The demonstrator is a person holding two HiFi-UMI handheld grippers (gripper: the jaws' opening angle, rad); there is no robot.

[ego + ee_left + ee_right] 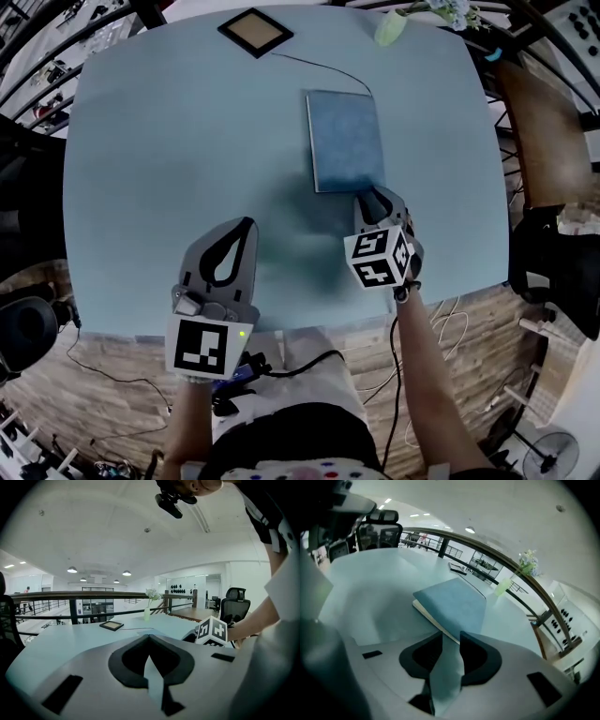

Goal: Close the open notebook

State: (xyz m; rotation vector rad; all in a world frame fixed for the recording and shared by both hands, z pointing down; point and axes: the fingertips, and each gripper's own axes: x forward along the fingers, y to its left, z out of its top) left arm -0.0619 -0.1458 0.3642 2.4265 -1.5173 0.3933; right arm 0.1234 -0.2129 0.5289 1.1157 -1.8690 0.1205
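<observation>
The notebook (pixel 345 139) lies closed and flat on the pale blue table (pixel 169 141), its blue cover up. In the right gripper view the notebook (pixel 452 604) sits just beyond the fingertips, its page edges facing me. My right gripper (pixel 375 194) points down at the notebook's near edge; there my right gripper (pixel 451 637) shows a gap between its jaws with only table in it. My left gripper (pixel 247 223) hovers over bare table to the left of the notebook, apart from it. Seen in its own view, my left gripper (pixel 149 636) has its tips together and holds nothing.
A small framed picture (pixel 255 31) lies at the table's far edge, with a thin cable (pixel 323 67) running from it past the notebook's far corner. A pale green vase with flowers (pixel 391 26) stands at the far right. A wooden bench (pixel 544 131) is beyond the right edge.
</observation>
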